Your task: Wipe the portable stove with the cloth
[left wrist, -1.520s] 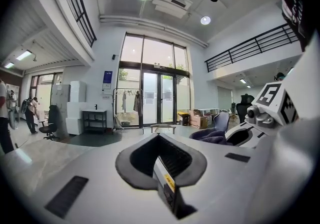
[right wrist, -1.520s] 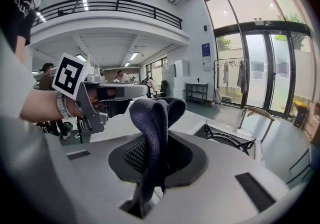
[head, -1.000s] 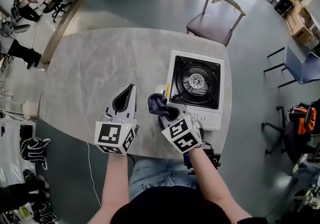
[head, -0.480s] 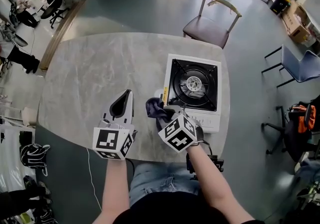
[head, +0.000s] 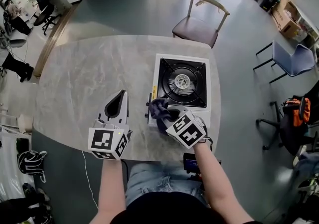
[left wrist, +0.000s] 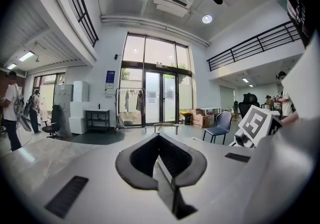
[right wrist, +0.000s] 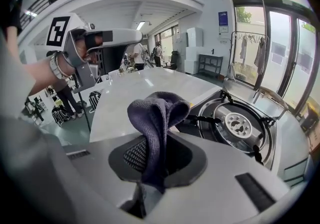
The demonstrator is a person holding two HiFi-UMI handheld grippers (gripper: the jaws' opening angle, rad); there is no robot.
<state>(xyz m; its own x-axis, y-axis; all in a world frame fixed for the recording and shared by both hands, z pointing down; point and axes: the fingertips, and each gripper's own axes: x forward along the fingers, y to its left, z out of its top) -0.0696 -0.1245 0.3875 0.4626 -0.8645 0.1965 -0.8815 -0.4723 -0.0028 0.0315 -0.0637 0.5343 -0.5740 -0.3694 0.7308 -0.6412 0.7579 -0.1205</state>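
A grey marbled table (head: 84, 76) with rounded corners carries a white portable stove (head: 180, 86) toward its right side, with its black pan support and round burner (head: 181, 80) facing up. The right gripper (head: 164, 113) has its jaws clamped on a dark blue cloth (head: 157, 107). The cloth bunches up out of the jaws over the stove's near left corner; whether it presses on the stove can't be told. The left gripper (head: 119, 99) is over bare tabletop left of the stove, its jaws closed together with nothing between them. Beyond the table's far edge a wooden chair (head: 199, 21) with a dark red seat stands on the grey floor (head: 139, 6), and a blue chair (head: 291, 61) sits to the right. The gripper views show tall glass doors (left wrist: 157, 98), a clothes rack (left wrist: 131, 103) and a railed mezzanine (left wrist: 255, 46).
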